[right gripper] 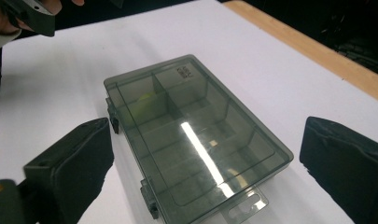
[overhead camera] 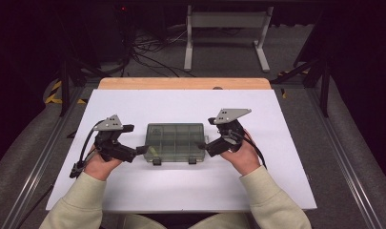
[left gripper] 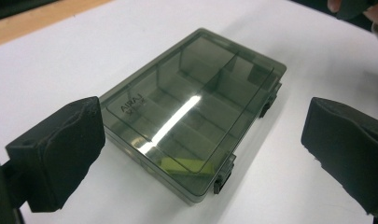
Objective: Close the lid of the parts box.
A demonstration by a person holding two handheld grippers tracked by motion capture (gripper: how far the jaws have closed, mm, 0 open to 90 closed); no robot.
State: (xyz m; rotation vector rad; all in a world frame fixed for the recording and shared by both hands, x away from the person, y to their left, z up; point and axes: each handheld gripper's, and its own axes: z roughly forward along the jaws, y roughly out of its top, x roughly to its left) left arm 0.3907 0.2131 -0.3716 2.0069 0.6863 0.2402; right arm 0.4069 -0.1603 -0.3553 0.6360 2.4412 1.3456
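The smoky lid of the organizer box [overhead camera: 175,141] dimmed its compartments; a yellowish item [left gripper: 184,166] in one corner cell was too blurred to identify. Glare crossed the lid in both gripper views. The lid's embossed lettering [left gripper: 132,104] was only partly legible. The left gripper [overhead camera: 142,150] covered the box's left end in the high view, so contact could not be told

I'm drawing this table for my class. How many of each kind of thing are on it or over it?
Smoky see-through boxes with little compartments: 1
Black latches on the box's near side: 2 (left latch, right latch)
Yellow things inside the box: 1
Claws held by hands: 2 (left claw, right claw)
Total: 6
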